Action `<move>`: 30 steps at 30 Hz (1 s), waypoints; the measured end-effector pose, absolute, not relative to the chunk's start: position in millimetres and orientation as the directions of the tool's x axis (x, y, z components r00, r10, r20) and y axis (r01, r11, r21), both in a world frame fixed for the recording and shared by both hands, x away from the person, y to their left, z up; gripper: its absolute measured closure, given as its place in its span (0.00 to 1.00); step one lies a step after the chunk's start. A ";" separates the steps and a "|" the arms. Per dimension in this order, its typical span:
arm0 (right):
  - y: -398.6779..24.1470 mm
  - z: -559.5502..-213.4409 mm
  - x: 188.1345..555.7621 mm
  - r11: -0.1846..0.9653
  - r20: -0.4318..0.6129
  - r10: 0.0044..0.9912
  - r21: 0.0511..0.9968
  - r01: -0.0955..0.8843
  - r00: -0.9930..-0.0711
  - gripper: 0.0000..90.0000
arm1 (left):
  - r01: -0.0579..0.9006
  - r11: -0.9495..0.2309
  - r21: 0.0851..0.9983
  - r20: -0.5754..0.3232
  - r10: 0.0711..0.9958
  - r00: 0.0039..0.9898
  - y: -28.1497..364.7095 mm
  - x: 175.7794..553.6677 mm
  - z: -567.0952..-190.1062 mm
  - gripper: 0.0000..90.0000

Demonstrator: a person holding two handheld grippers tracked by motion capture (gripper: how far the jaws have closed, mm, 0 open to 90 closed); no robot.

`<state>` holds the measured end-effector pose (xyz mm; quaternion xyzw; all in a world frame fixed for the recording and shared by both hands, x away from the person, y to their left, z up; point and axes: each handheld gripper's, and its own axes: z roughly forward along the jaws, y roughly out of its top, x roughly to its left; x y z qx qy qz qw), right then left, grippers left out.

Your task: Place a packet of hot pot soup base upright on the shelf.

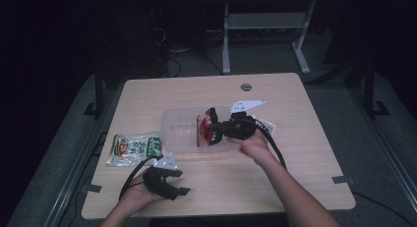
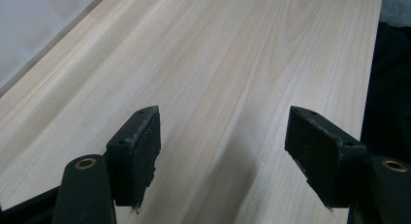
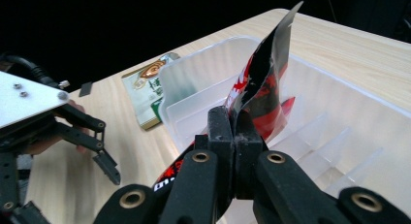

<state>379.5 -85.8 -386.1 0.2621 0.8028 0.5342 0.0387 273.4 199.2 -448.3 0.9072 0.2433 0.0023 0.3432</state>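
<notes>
A red and black snack packet (image 3: 261,83) hangs over a clear plastic bin (image 3: 334,103), pinched in my right gripper (image 3: 234,124), whose jaws are shut on its lower part. From above, the same red and black packet (image 1: 203,127) sits upright over the bin (image 1: 179,131) at the table's middle, with my right gripper (image 1: 212,128) on it. My left gripper (image 1: 183,184) rests near the table's front edge, jaws open with nothing between them. Its fingers (image 2: 138,151) stand wide apart over bare wood.
A green and white snack packet (image 1: 134,148) lies flat on the table left of the bin, also seen as a green packet (image 3: 152,86). Ribs divide the bin's floor (image 3: 320,151). A white packet (image 1: 265,125) lies right of the bin. A round grommet (image 1: 246,86) sits far back.
</notes>
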 end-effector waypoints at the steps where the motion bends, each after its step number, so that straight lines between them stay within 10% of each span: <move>1: -85.6 -386.5 379.8 0.291 0.223 0.462 0.876 0.384 -0.858 0.98 | 0.439 -0.649 0.622 -0.161 0.442 0.882 199.3 273.6 -448.2 0.32; 30: -88.5 -382.7 380.9 0.243 0.245 0.524 0.875 0.419 -0.816 0.52 | 0.445 -0.643 0.623 -0.171 0.443 0.880 198.2 273.1 -449.5 0.32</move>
